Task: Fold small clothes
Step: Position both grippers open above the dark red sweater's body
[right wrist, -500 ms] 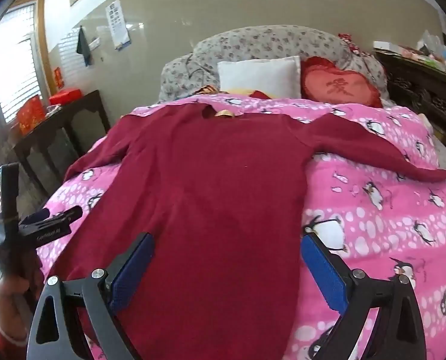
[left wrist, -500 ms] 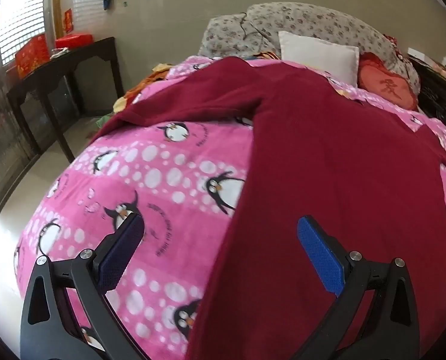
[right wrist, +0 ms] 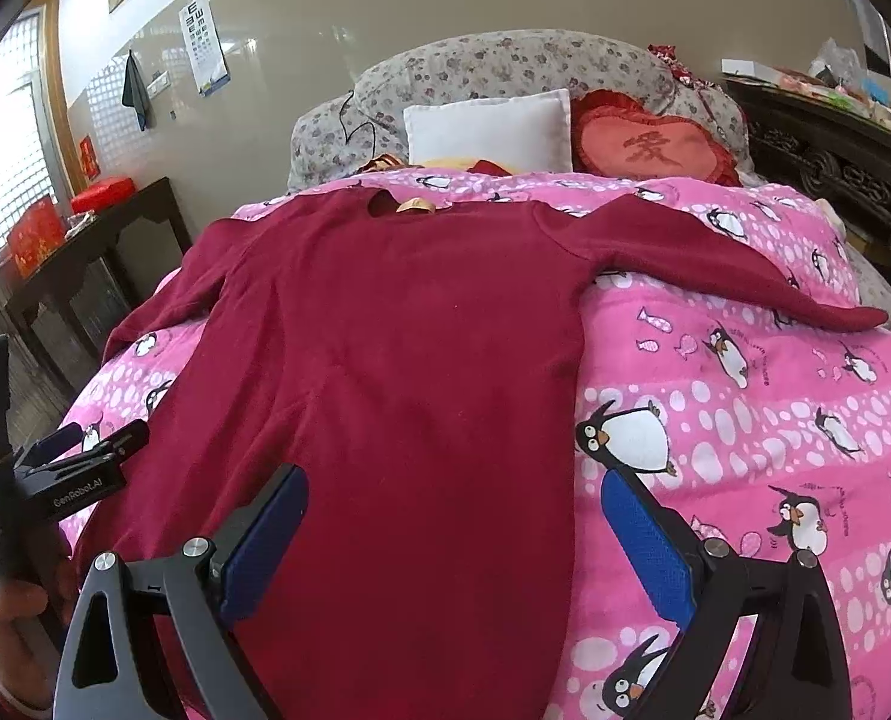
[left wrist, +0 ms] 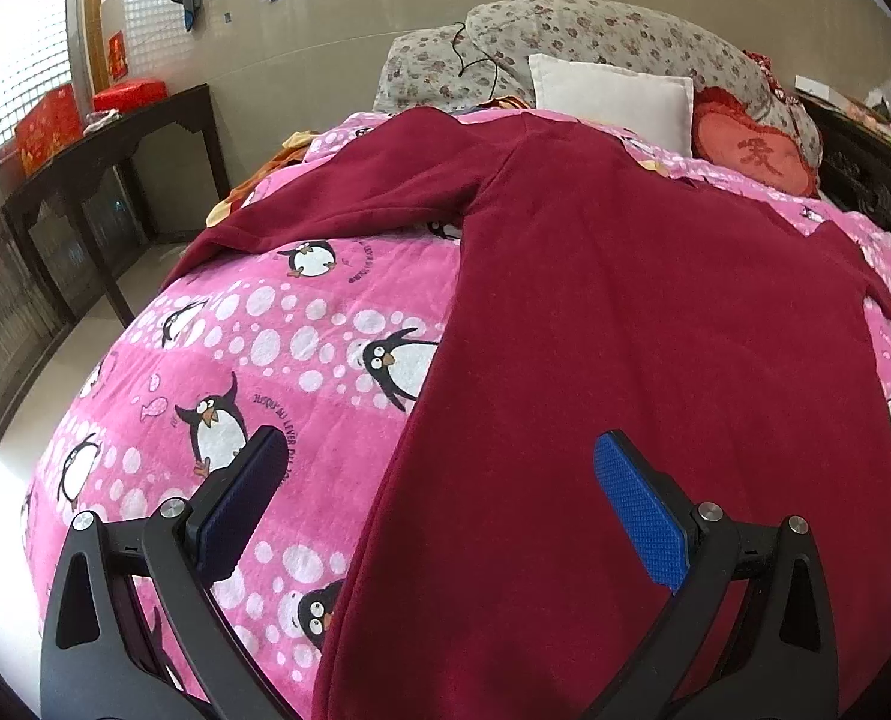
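Sweater (right wrist: 421, 360), dark red and long-sleeved, lies spread flat and front-down or front-up (I cannot tell which) on the pink penguin blanket (left wrist: 277, 348), hem nearest the cameras and collar toward the pillows.

Nearest of all, the left tongs (left wrist: 439, 498) hang wide open and hold nothing; they straddle the sweater's left side edge, one pad over blanket, the other over red cloth. The right tongs (right wrist: 454, 534) are likewise spread wide and empty, straddling the right side edge above the lower body.

The likely trouble, as I judge it: the fabric looks soft and fuzzy, and so does the blanket, so a pinch at the edge could gather blanket along with sweater and drag the bedding up with the fold. A shallow bite on one layer could also slip and leave the hem crooked.

Farther out, the left sleeve (left wrist: 349, 204) runs toward the bed's left edge and its cuff seems close to hanging off; the right sleeve (right wrist: 733, 264) reaches well out across the blanket. Either may trail or slide off if the body is lifted first.

Open blanket lies on both sides of the body for laying folds. Beyond the collar sit a white pillow (right wrist: 487, 126) and red heart cushion (right wrist: 649, 147), near enough to crowd a forward fold.
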Motion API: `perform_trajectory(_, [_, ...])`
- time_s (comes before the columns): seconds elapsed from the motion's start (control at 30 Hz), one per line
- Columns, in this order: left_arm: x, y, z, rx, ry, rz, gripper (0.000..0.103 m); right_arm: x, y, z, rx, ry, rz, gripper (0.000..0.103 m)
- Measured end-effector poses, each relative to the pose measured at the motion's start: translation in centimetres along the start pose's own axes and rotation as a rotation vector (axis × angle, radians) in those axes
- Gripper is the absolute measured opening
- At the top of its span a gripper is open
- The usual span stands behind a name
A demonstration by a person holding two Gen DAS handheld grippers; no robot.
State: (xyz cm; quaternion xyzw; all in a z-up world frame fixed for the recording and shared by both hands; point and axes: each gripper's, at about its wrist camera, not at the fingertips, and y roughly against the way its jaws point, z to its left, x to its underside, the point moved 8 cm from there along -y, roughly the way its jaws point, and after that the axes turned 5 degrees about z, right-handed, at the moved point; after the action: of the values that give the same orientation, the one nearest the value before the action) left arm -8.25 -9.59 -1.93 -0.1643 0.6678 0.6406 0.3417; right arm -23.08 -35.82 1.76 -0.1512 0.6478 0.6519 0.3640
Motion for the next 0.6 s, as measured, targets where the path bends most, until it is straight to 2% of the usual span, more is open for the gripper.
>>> perform_trajectory(0.03, [0.0,0.0,0.0,0.0,0.0,0.001,0.103,-0.2,0.1,0.0,-0.015,-0.011,-0.025,0.098])
perform_trajectory(0.13, [-0.1,0.0,-0.1,0.008,0.003,0.0,0.103,-0.2,-0.1,-0.1,-0.001,0.003,-0.027,0.098])
perform_trajectory(0.33, [-0.5,-0.1,-0.5,0.006,-0.009,-0.004,0.103,-0.7,-0.3,-0.4,0.076,0.083,-0.072,0.098])
perform_trajectory(0.5, [-1.0,-0.2,-1.1,0.018,-0.01,-0.006,0.103,-1.2,-0.8,-0.2,0.045,0.028,-0.048,0.098])
perform_trajectory(0.6, [-1.3,-0.3,-1.6,0.022,-0.019,-0.006,0.103,-1.7,-1.2,-0.3,0.058,0.016,-0.045,0.098])
